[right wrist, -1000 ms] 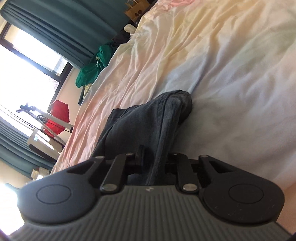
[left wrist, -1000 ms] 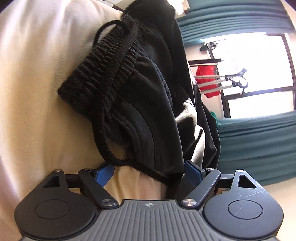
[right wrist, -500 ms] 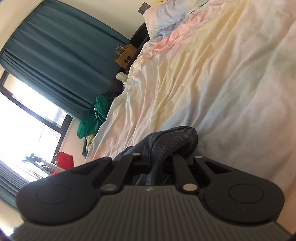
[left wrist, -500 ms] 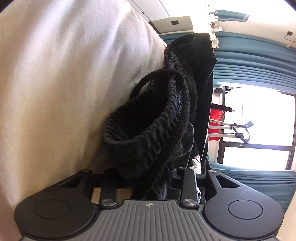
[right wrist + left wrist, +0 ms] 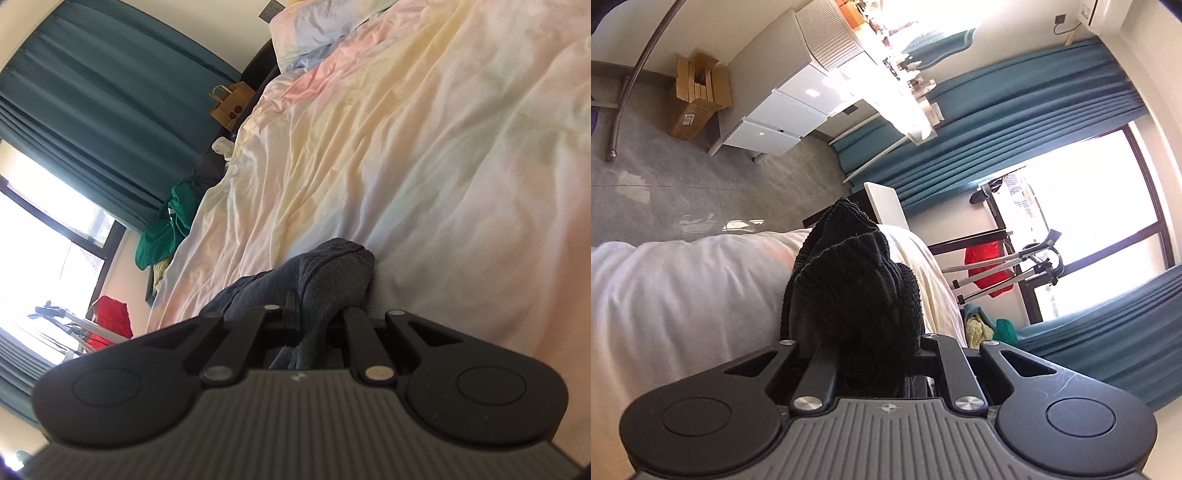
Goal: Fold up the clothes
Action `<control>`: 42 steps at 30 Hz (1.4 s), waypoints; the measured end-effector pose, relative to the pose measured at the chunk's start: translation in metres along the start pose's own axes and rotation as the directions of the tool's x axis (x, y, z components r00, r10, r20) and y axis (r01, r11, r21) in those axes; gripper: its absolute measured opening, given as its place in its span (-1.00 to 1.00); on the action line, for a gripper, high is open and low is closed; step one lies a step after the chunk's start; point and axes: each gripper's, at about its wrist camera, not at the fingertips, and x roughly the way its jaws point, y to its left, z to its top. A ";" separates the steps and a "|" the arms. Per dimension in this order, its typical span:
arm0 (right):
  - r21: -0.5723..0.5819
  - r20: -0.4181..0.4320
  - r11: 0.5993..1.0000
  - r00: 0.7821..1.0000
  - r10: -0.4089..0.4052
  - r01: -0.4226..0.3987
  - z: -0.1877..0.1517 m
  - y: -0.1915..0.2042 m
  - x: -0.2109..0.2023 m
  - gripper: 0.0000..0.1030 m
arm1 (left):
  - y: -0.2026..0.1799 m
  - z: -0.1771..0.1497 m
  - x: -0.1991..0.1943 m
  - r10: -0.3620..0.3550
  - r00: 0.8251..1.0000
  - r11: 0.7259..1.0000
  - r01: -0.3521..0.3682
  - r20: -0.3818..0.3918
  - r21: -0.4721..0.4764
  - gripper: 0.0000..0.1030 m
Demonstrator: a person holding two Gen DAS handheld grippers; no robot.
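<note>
The garment is a pair of black shorts with a ribbed elastic waistband (image 5: 857, 291). My left gripper (image 5: 875, 354) is shut on the bunched waistband, which bulges up between the jaws over the edge of the bed (image 5: 683, 295). My right gripper (image 5: 314, 332) is shut on another ribbed part of the same shorts (image 5: 332, 269), which look grey in the light here. The cloth trails left from it and lies on the pastel bed sheet (image 5: 424, 166). Both sets of fingertips are hidden by cloth.
A white drawer unit (image 5: 790, 114) and a cardboard box (image 5: 698, 99) stand on the grey floor beyond the bed. Teal curtains (image 5: 1015, 122) frame a bright window. A green clothes heap (image 5: 166, 225), a paper bag (image 5: 231, 103) and a pillow (image 5: 314, 40) lie along the bed's far side.
My left gripper went from open by the drawstring to shut on the waistband, then lifted and turned toward the room. My right gripper stayed shut and rose a little.
</note>
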 end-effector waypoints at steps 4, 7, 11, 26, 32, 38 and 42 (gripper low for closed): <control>-0.003 0.059 0.999 0.997 -0.049 0.049 0.000 0.000 -0.026 -0.86 | 0.021 0.017 -0.018 0.050 0.999 0.999 -0.050 -0.015 0.003 -0.77; -0.015 0.095 0.987 0.983 -0.159 0.162 -0.002 0.001 -0.043 -0.86 | 0.051 0.021 -0.012 0.084 0.996 0.996 -0.085 -0.039 -0.013 -0.76; 0.011 0.017 0.959 0.959 -0.283 0.282 -0.009 -0.016 -0.036 -0.86 | 0.074 0.019 0.000 0.118 0.990 0.993 -0.118 -0.073 0.004 -0.75; -0.148 0.127 0.951 0.959 -0.253 0.271 -0.016 0.031 -0.051 0.50 | 0.016 -0.014 -0.044 0.157 0.988 0.853 -0.137 0.002 0.504 0.59; -0.213 0.290 0.921 0.921 -0.259 0.326 -0.023 0.058 -0.074 0.52 | -0.036 -0.047 -0.063 0.066 0.994 0.710 -0.109 0.089 0.696 0.87; -0.280 0.361 0.916 0.916 -0.178 0.288 -0.026 0.075 -0.088 0.54 | -0.078 -0.091 -0.035 0.011 1.000 0.644 -0.024 0.022 0.764 0.90; -0.352 0.242 0.923 0.968 -0.072 0.157 -0.038 0.091 -0.087 0.54 | -0.102 -0.126 0.003 0.003 1.000 0.591 0.018 -0.024 0.807 0.90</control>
